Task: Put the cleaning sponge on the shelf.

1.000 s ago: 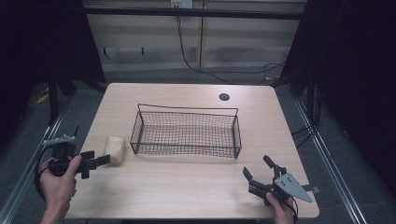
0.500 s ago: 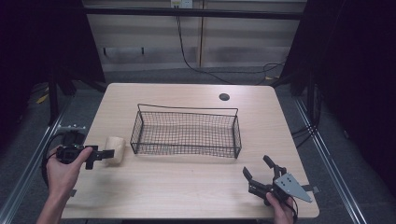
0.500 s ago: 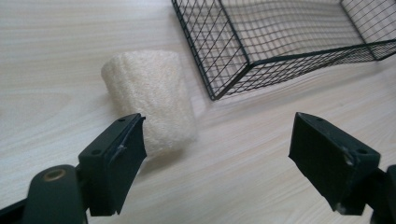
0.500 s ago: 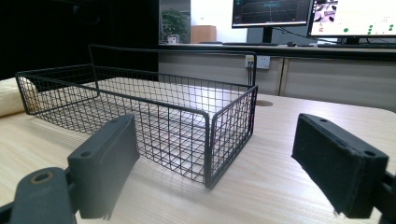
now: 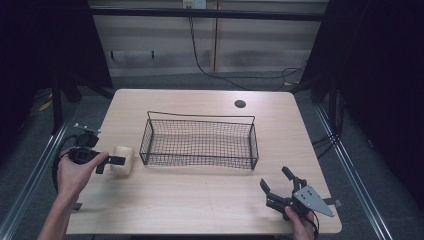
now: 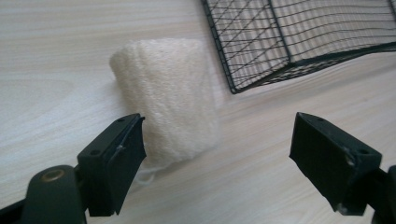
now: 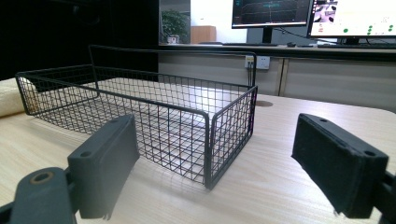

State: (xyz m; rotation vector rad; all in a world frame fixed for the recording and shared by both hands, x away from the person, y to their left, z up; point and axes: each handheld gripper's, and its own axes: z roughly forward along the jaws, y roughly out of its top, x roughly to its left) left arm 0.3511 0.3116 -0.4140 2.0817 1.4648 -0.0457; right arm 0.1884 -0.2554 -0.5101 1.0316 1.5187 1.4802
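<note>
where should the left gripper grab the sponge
Probably across the sponge's near end, coming from the table's left edge as the left gripper already points. It lies flat beside the basket, its long sides free, and the open jaws span its width.

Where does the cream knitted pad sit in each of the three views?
High view: cream knitted pad at table's left, just left of the wire basket, at the left gripper.
Left gripper view: centre-left, beside the left jaw.
Right gripper view: sliver at the far left edge.
Shared landmark: the wire basket.
</note>
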